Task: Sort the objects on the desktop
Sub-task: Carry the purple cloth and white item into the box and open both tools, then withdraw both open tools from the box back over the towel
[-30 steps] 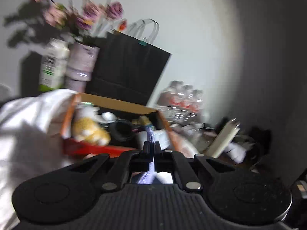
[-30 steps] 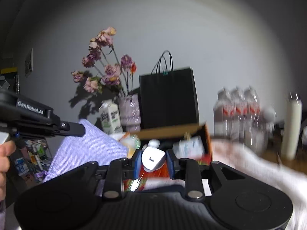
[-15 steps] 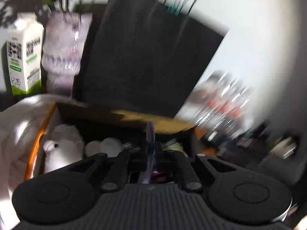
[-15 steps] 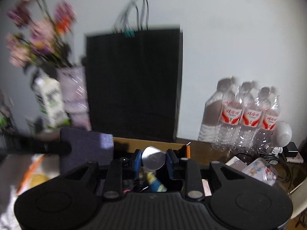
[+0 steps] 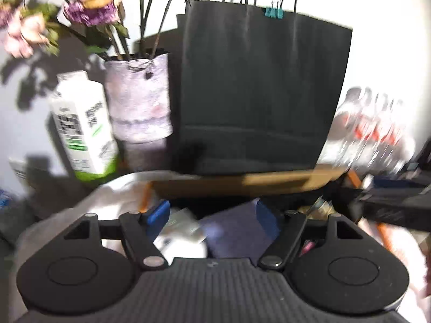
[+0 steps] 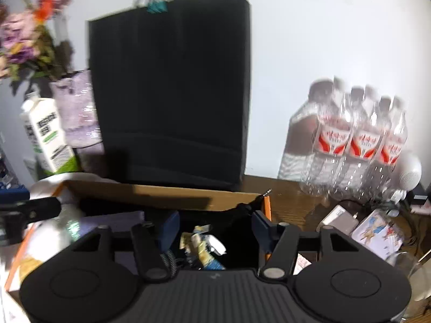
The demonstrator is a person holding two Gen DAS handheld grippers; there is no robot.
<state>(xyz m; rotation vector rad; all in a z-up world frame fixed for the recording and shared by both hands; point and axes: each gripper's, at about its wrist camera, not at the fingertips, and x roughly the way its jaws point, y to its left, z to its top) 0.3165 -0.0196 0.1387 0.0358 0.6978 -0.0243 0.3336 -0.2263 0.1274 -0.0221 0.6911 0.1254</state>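
left fingers: my left gripper (image 5: 212, 215) is spread wide, blue pads (image 5: 157, 214) apart, nothing between them.
right fingers: my right gripper (image 6: 215, 227) is likewise spread wide, nothing pinched.
box: cardboard box (image 6: 161, 195) with orange edges sits under both grippers, in front of the black paper bag (image 5: 258, 91).
purple cloth: purple cloth (image 5: 231, 231) lies inside the box, just below and between my left pads, not touching them as far as i can tell.
box contents, right view: small packets and a white item (image 6: 204, 245) lie in the dark interior; too blurred to name.
behind box: milk carton (image 5: 83, 126) upright beside the vase of flowers (image 5: 138, 99), left of the bag.
desk, right: water bottles (image 6: 358, 140) stand on the wooden desk (image 6: 291, 204), well apart from the box.
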